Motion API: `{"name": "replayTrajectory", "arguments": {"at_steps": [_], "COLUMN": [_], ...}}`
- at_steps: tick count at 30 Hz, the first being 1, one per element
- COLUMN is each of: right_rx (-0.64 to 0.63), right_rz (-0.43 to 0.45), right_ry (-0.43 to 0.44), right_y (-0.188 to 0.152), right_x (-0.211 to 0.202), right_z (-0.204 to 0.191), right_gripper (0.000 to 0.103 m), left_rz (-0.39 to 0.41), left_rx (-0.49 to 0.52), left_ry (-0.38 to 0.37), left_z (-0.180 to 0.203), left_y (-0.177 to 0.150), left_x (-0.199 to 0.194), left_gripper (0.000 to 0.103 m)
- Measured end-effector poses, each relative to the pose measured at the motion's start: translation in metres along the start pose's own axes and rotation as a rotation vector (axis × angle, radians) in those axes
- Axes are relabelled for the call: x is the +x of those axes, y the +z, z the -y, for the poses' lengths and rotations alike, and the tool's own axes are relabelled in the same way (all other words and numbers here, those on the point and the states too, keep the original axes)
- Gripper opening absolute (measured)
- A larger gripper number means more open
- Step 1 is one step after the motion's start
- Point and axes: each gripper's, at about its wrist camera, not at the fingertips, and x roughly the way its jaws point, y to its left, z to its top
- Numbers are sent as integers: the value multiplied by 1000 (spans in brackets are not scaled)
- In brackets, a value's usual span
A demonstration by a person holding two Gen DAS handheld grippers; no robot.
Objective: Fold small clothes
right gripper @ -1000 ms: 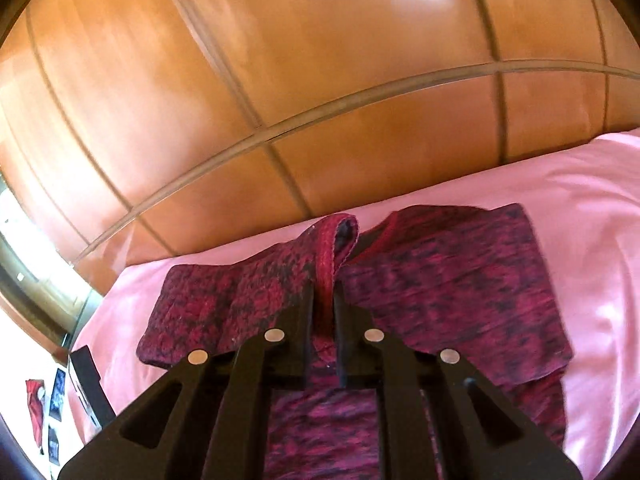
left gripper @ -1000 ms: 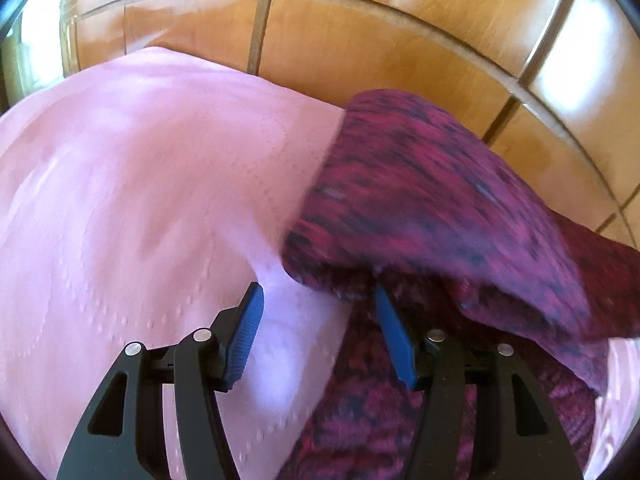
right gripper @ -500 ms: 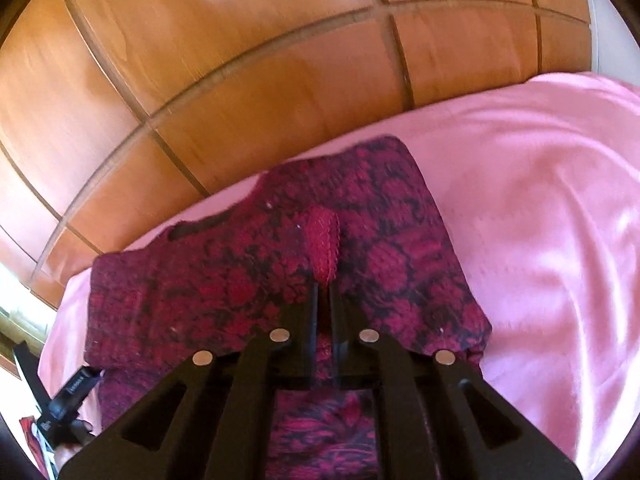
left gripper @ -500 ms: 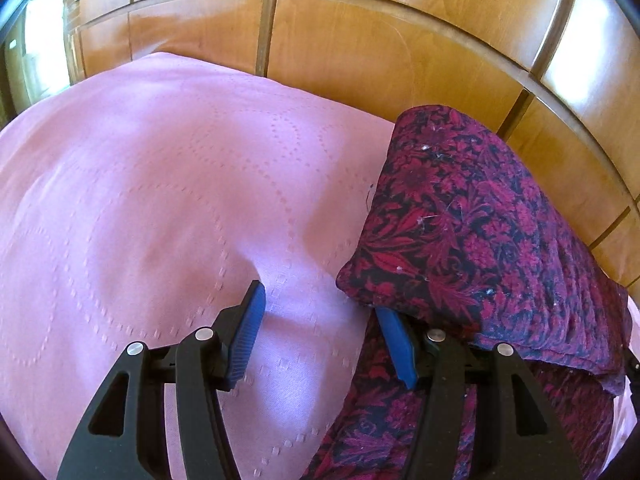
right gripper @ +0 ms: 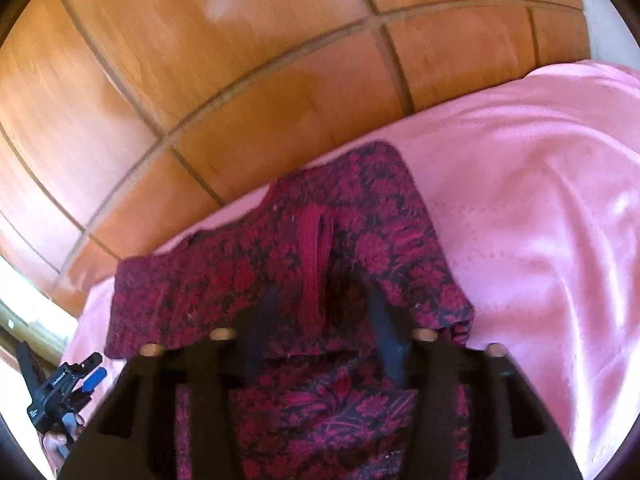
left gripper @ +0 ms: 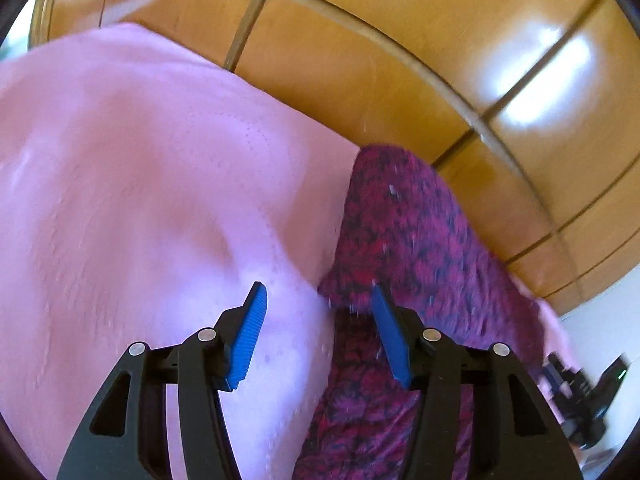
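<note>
A dark red and black floral garment (right gripper: 360,248) lies folded on a pink bedspread (right gripper: 540,220). A plain red ribbed strip (right gripper: 310,248) runs up its middle. My right gripper (right gripper: 320,308) is open just above the folded top layer, its blue pads on either side of the strip. In the left wrist view the same garment (left gripper: 420,248) lies to the right. My left gripper (left gripper: 318,320) is open and empty over the garment's left edge and the bedspread (left gripper: 140,200).
Orange wooden panelling (right gripper: 240,80) rises right behind the bed; it also shows in the left wrist view (left gripper: 400,60). The other gripper shows at the lower left of the right wrist view (right gripper: 60,392) and at the lower right of the left wrist view (left gripper: 580,400).
My right gripper has opened and let go of the red strip, which now lies on the folded garment. The left gripper stayed open and shifted slightly.
</note>
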Motion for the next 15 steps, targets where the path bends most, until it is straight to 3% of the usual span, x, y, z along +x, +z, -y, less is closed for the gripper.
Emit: {"name": "replayTrajectory", "arguments": {"at_steps": [4, 9, 15], "right_rx": [0, -25, -92], "right_rz": [-14, -40, -66], "right_ry": [11, -6, -15], "right_y": [7, 16, 20], "right_x": [4, 25, 39], "right_z": [-2, -9, -23], "right_gripper": [49, 48, 36], "left_rz": [-31, -77, -140], "left_rx": [-72, -89, -142], "left_ry": [-79, -110, -143], "left_z": [-6, -3, 3], "left_y": [23, 48, 74], "left_x": [13, 41, 80], "left_gripper": [54, 54, 54]}}
